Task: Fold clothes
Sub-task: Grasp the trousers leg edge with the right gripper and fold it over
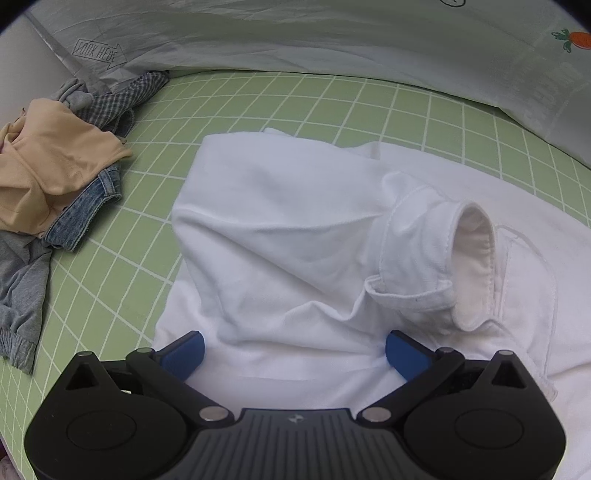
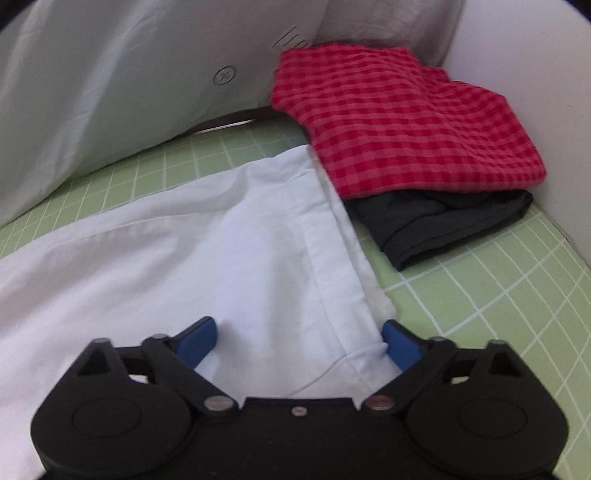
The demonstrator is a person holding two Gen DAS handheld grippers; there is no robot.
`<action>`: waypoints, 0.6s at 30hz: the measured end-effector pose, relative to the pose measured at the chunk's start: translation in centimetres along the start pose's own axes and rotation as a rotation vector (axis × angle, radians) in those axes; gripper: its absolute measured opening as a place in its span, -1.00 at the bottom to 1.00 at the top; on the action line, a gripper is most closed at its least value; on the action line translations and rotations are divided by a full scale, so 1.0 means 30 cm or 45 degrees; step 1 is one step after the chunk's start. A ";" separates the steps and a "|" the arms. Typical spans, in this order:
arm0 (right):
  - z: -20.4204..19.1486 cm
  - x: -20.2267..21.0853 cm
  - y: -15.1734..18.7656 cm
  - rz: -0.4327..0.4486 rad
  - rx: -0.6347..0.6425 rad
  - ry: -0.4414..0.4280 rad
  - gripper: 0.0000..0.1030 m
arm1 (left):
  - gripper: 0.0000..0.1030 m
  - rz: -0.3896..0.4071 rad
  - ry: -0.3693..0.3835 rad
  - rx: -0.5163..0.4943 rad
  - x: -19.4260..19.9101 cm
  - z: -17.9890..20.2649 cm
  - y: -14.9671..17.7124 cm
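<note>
A white shirt (image 1: 288, 229) lies spread on the green grid sheet (image 1: 332, 103), one sleeve folded across its body with the cuff (image 1: 469, 266) gaping at the right. My left gripper (image 1: 294, 354) is open just over the shirt's near part, blue pads wide apart with white cloth between and beneath them. In the right wrist view the same white shirt (image 2: 184, 258) shows its hem and corner. My right gripper (image 2: 299, 343) is open over that corner, the right pad (image 2: 400, 343) touching the hem edge.
A heap of unfolded clothes (image 1: 48, 177) with tan, denim, checked and grey pieces sits at the left. A folded red checked garment (image 2: 399, 122) lies on a folded dark one (image 2: 443, 221) at the right. A pale quilt (image 1: 295, 33) runs along the back, a white wall (image 2: 535, 110) beside it.
</note>
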State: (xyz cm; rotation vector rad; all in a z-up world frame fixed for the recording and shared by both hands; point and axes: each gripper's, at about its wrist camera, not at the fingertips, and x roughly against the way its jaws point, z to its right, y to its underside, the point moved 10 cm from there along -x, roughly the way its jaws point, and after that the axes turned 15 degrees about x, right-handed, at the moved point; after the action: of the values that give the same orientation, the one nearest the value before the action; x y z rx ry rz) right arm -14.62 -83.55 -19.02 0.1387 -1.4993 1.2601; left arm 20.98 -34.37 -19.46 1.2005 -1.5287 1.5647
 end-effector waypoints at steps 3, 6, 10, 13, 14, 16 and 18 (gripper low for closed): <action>-0.064 0.021 -0.033 -0.016 0.121 -0.032 -0.47 | 1.00 -0.035 0.016 0.022 0.001 -0.007 -0.006; -0.124 0.046 -0.048 -0.029 0.282 0.050 -0.56 | 0.96 -0.064 0.091 0.074 0.040 -0.020 -0.020; -0.181 0.188 -0.125 0.067 0.245 0.107 -0.58 | 0.97 0.000 0.297 0.121 0.190 -0.046 -0.051; -0.232 0.300 -0.183 0.144 0.222 0.145 -0.58 | 0.97 0.064 0.342 0.106 0.275 -0.108 -0.059; -0.273 0.345 -0.204 0.179 0.229 0.141 -0.58 | 0.97 0.074 0.353 0.105 0.291 -0.132 -0.054; -0.373 0.425 -0.239 0.244 0.251 0.121 -0.58 | 0.97 0.081 0.379 0.094 0.309 -0.172 -0.035; -0.498 0.484 -0.259 0.289 0.292 0.090 -0.58 | 0.97 0.056 0.390 0.084 0.304 -0.207 -0.010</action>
State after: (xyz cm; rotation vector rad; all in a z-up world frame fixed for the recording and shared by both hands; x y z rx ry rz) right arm -5.28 -68.23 -5.90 0.0746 -1.3341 1.6032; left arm 16.70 -29.63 -10.45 0.9158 -1.3204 1.7482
